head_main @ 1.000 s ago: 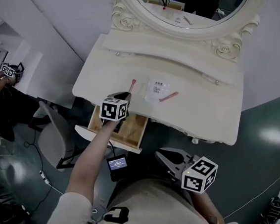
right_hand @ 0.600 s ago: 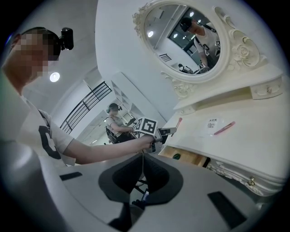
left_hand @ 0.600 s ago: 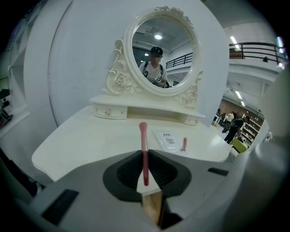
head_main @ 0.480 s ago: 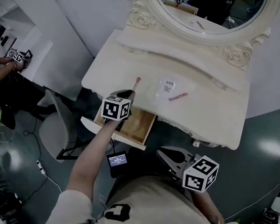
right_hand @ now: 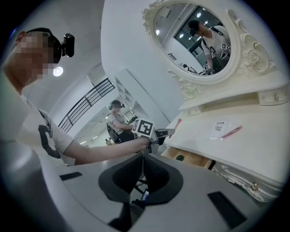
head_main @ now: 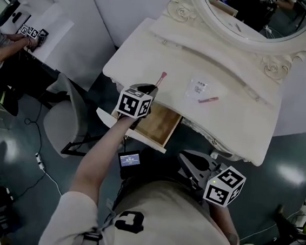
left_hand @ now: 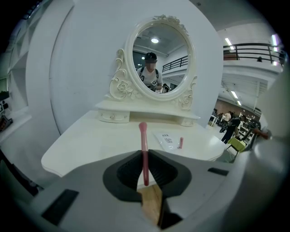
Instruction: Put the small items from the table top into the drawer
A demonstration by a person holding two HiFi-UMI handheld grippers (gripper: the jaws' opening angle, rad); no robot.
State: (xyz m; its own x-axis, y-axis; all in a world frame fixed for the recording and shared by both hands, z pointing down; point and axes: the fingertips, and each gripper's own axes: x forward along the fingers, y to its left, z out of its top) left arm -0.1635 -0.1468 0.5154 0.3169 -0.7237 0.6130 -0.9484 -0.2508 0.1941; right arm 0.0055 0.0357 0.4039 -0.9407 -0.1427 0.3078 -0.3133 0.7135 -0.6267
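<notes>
Left gripper [left_hand: 144, 157], you've got it clamped on the very tail of the slim pink brush [left_hand: 143, 136], poised over the open drawer [head_main: 157, 124] at the dressing table [head_main: 143, 64] edge, where one knock could lever it loose onto the floor [head_main: 293, 161].

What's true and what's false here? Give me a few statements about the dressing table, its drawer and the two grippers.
1. The left gripper clamps a pink stick. True.
2. The drawer is closed. False: it is pulled open.
3. The right gripper holds something. False: its jaws are together with nothing between them.
4. A clear packet and a second pink stick lie on the table top. True.
</notes>
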